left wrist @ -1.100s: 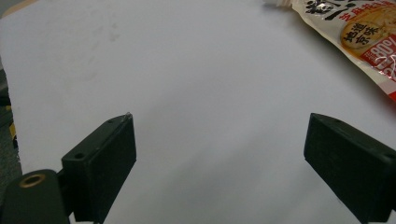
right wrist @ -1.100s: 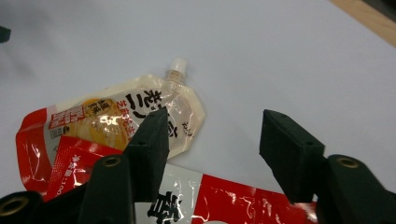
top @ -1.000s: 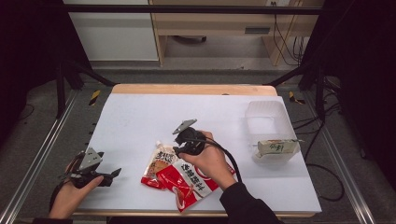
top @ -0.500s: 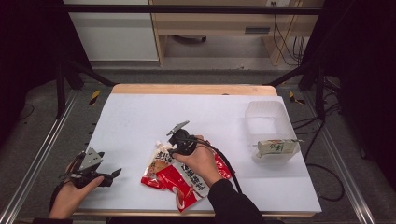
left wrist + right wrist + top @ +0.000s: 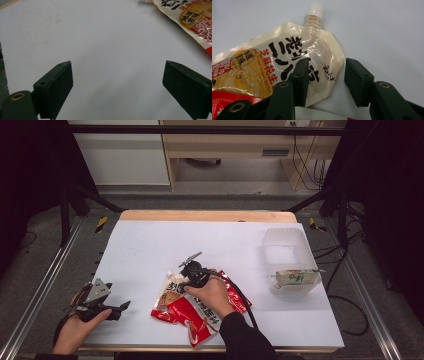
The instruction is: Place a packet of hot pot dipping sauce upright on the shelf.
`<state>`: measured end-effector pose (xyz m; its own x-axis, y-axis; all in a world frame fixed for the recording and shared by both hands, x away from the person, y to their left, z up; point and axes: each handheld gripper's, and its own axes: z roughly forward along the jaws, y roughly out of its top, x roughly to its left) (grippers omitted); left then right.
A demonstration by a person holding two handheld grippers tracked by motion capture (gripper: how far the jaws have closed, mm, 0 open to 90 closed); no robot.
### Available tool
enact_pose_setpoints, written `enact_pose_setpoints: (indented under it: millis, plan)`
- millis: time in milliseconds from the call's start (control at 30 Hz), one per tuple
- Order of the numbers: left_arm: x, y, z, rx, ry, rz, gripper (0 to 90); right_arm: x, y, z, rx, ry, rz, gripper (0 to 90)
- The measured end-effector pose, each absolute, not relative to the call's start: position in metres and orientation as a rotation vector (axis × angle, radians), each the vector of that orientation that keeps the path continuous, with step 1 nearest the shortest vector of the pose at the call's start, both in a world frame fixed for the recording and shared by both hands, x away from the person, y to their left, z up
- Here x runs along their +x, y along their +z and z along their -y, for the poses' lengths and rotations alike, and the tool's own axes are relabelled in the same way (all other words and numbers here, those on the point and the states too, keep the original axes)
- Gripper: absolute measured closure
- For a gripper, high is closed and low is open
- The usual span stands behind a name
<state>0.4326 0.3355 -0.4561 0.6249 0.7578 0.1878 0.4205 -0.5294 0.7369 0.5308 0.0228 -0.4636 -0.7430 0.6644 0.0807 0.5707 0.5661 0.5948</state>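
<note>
A cream spout pouch (image 5: 287,65) with a white cap (image 5: 315,8) lies flat on the white table (image 5: 150,245), partly over red pouches (image 5: 200,317). My right gripper (image 5: 327,75) is lowered onto it, and its jaws have just been closing. One jaw rests over the pouch's printed face. The other stands on the table just past the pouch's edge, so the edge lies between them with a gap. In the high view the right gripper (image 5: 186,280) sits over the cream pouch (image 5: 170,295). My left gripper (image 5: 122,309) rests open at the table's near left, its jaws (image 5: 117,82) wide with nothing between them.
A clear plastic box (image 5: 285,245) stands at the right of the table with a pale packet (image 5: 296,278) across its near rim. A corner of the cream pouch (image 5: 190,20) shows at the top right of the left gripper view. A wooden edge (image 5: 200,215) runs along the table's far side.
My right hand has come down and to the left, onto the cream pouch. The left hand has stayed put.
</note>
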Motion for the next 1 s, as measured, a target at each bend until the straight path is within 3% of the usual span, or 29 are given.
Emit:
enact_pose_setpoints:
  millis: [267,600,1000]
  plan:
    - [0.433,-0.456,-0.334,2.193,0.658,-0.913,9.5,0.529,-0.464,-0.024,1.049,0.918,-2.667,63.8]
    - [0.433,-0.457,-0.334,2.195,0.657,-0.912,9.6,0.522,-0.463,-0.028,0.954,0.898,-2.695,86.2]
    - [0.433,-0.456,-0.334,2.193,0.658,-0.912,9.6,0.518,-0.446,-0.033,0.860,0.971,-2.623,89.6]
